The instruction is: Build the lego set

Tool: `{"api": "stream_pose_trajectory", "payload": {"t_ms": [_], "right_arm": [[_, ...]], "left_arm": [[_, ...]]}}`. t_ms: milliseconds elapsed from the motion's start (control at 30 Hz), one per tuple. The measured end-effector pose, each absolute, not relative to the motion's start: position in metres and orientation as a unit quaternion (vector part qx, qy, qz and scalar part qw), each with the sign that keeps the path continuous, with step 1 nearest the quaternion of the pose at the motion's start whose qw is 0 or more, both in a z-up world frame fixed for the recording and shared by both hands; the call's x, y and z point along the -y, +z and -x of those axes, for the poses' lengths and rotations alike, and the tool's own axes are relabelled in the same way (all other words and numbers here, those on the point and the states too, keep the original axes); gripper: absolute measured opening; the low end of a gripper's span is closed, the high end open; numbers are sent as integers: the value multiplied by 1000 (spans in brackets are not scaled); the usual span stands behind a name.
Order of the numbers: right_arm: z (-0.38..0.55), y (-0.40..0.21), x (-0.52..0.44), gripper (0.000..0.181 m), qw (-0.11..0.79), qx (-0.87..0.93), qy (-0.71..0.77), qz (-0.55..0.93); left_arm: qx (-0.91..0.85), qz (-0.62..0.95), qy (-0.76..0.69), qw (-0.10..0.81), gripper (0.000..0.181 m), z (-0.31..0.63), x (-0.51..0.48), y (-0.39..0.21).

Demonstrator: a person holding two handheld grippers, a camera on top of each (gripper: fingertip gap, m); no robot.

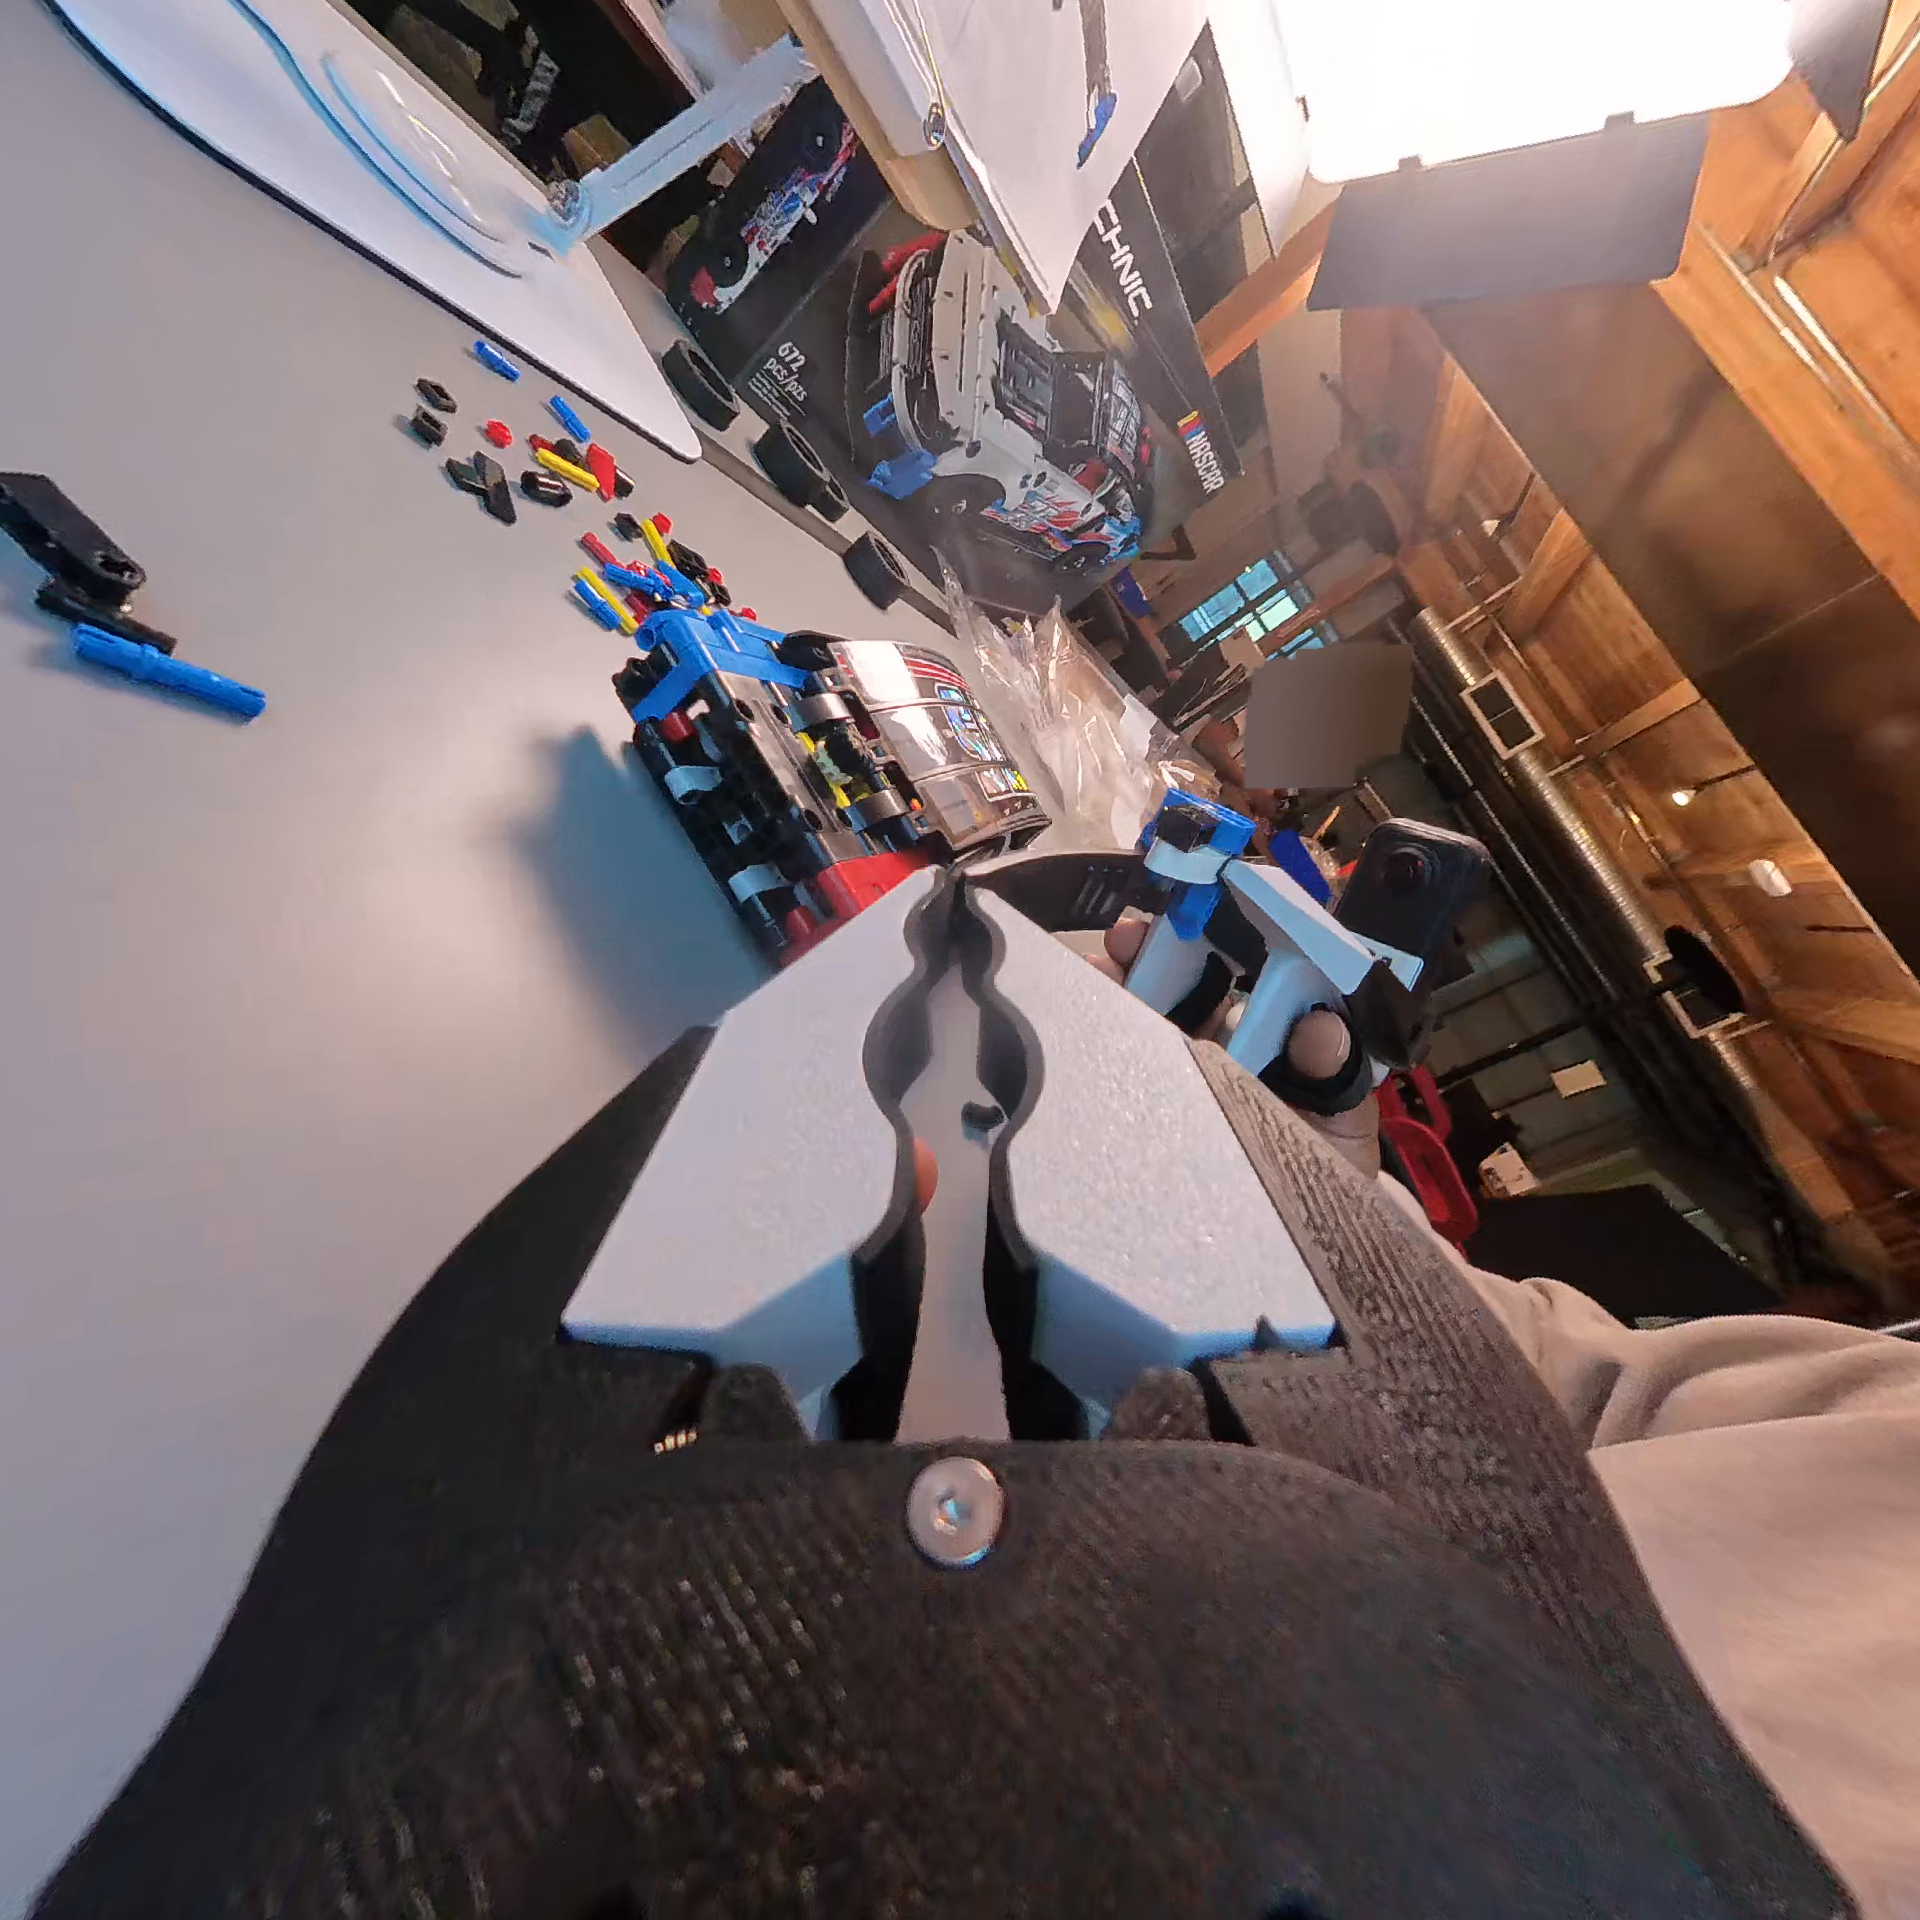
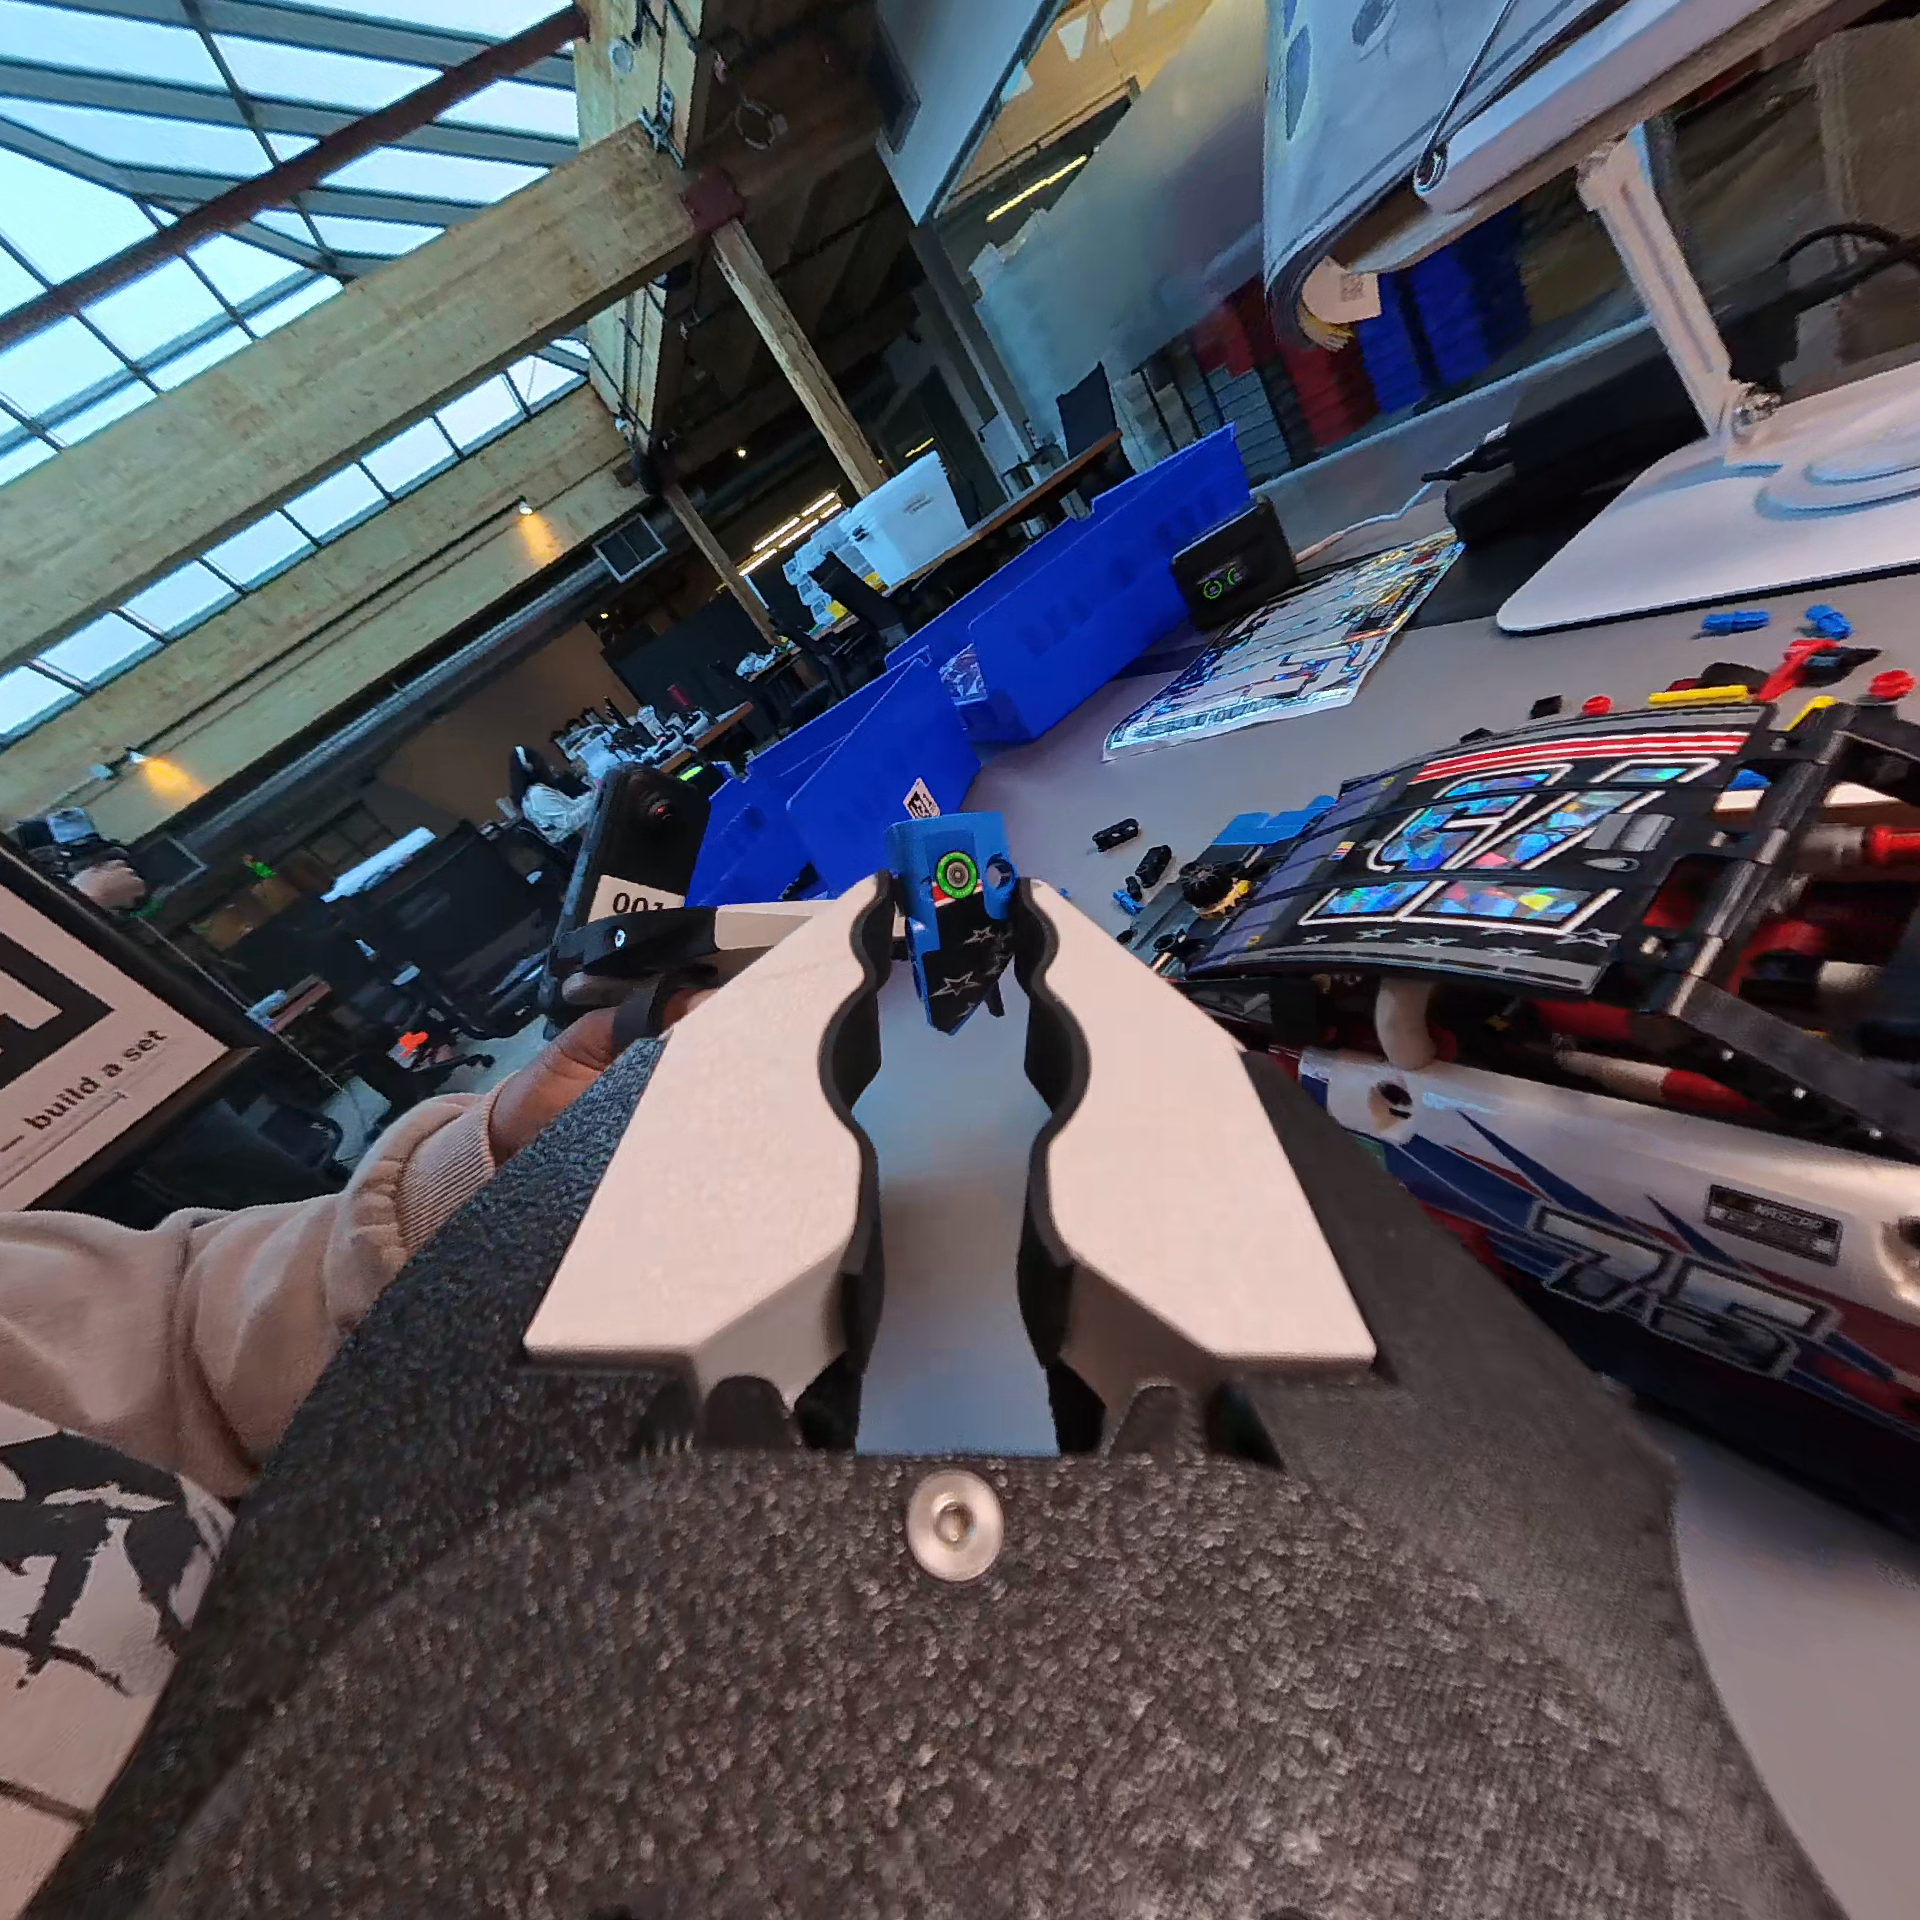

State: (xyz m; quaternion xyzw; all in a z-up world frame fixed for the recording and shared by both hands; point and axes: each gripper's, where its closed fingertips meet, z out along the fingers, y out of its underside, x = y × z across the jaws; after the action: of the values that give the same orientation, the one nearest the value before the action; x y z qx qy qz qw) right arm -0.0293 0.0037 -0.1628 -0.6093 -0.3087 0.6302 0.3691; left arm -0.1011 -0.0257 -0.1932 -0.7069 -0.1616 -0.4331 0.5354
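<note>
Between right tool (image 2: 951, 914) tips, blue piece (image 2: 951, 925)

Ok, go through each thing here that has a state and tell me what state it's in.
left gripper: shut, nothing visible between its fingertips
right gripper: shut on the blue panel piece
blue panel piece: held, lifted off the table
car model: partly built, on the table
loose pieces: scattered, unattached

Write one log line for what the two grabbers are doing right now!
left gripper: shut, empty | right gripper: shut on blue panel piece, held off table | car model: on table, untouched
</note>
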Motion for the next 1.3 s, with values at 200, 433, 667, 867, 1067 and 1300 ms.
{"api": "stream_pose_trajectory", "payload": {"t_ms": [200,433,667,867,1067,1300], "right_arm": [[30,-168,-2,21,394,350,592,610],[28,-161,1,24,371,350,620,596],[28,-162,16,33,335,379,630,589],[26,-157,28,27,336,415,633,560],[18,-142,32,26,397,453,619,504],[11,-141,39,26,400,478,622,474]], "left_arm": [[171,681,-464,540,0,104,28,-185],[124,659,-465,578,0,100,35,-165],[66,653,-451,605,0,89,40,-153],[22,628,-474,617,0,77,48,-141],[-59,614,-461,638,0,65,59,-131],[-215,659,-273,667,38,50,62,-135]]}}
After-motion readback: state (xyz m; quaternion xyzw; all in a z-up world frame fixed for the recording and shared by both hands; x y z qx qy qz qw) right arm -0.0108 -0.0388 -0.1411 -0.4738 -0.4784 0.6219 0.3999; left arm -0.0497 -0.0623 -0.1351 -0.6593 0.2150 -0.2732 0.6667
